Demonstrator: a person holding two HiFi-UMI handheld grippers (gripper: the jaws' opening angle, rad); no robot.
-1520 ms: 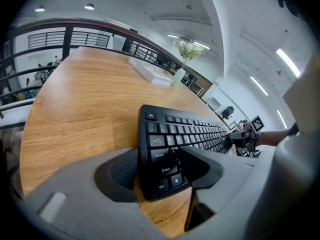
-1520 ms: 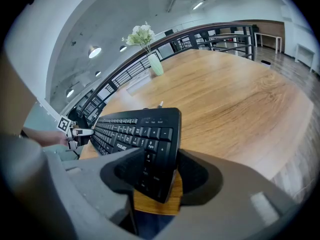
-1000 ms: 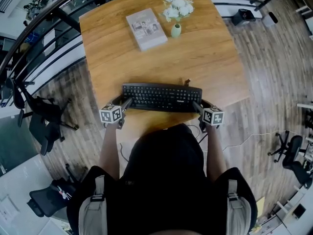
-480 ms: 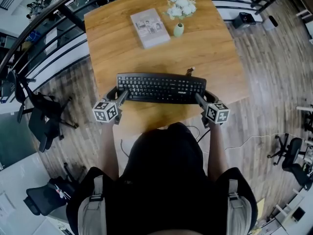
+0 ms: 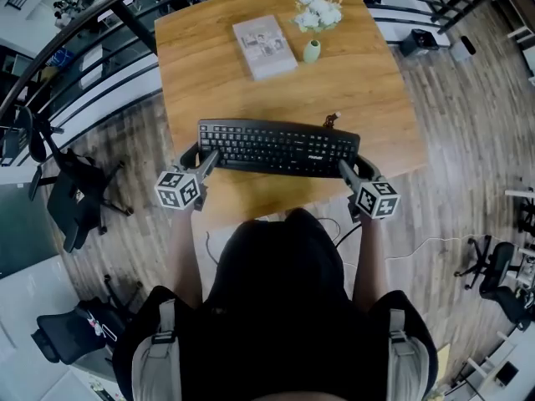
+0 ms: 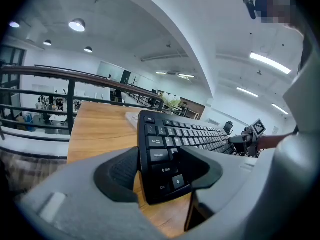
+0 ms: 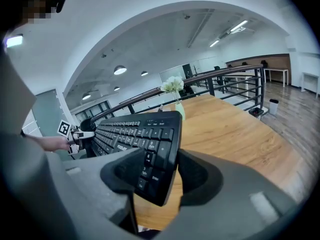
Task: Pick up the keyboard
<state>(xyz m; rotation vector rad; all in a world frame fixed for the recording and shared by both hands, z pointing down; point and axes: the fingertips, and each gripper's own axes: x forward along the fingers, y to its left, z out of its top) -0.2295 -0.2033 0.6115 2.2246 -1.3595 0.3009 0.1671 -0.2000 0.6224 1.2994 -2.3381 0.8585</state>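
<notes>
Above the table's (image 5: 251, 98) near edge, both tools (image 5: 206, 160) (image 5: 346, 168) clamp the keyboard (image 5: 276, 147).

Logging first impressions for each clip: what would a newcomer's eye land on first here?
The black keyboard draws the eye first, gripped at its ends by the left gripper and right gripper above the near edge of the wooden table. Behind it, at the table's far side, lie a book and a small vase of white flowers.
</notes>
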